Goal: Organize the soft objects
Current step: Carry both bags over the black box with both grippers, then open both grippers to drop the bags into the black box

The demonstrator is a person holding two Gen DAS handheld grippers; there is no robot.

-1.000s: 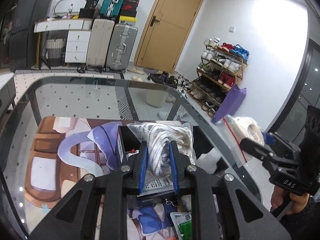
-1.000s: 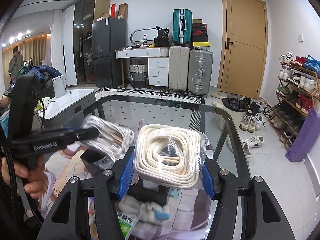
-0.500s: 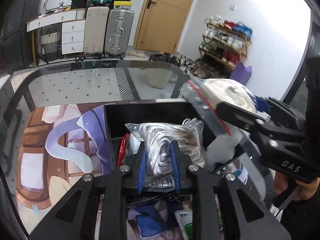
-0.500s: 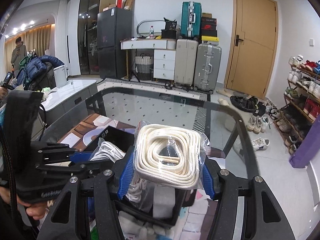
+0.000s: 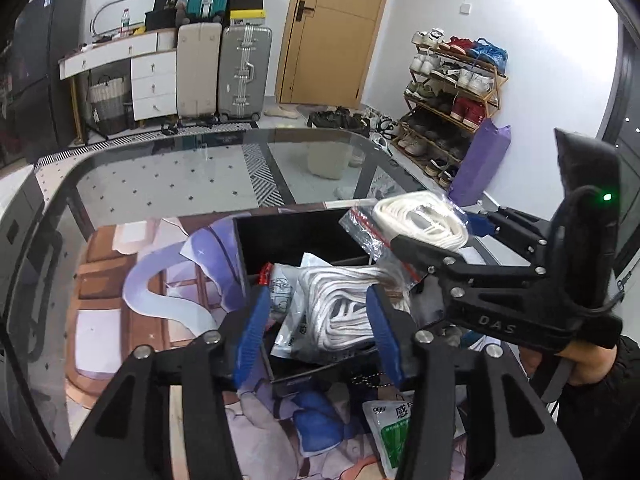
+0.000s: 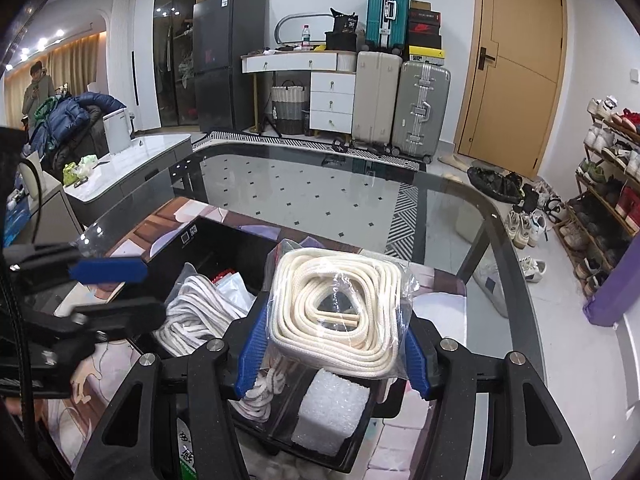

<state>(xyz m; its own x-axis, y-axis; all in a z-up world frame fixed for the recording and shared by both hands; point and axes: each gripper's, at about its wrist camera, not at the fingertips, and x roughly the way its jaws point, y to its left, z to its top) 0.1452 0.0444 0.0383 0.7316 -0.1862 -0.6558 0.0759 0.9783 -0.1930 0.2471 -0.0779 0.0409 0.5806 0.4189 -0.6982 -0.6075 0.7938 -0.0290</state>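
Note:
A black divided box (image 5: 280,236) (image 6: 224,240) stands on the printed mat. My left gripper (image 5: 316,328) is open above it; a bagged bundle of white striped rope (image 5: 344,308) (image 6: 192,308) lies in the box between and below its fingers. My right gripper (image 6: 332,344) is shut on a bagged coil of cream rope (image 6: 336,308) and holds it over the box's right side. That coil also shows in the left wrist view (image 5: 420,220). A white foam block (image 6: 332,412) sits in a near compartment.
The printed mat (image 5: 132,280) lies on a glass table (image 6: 320,188). A green-and-white packet (image 5: 392,428) and a blue soft item (image 5: 320,416) lie on the mat near the box. Suitcases, drawers and a shoe rack stand beyond the table.
My left gripper opened and let the striped rope bundle go into the box. My right gripper carried the cream coil over the box.

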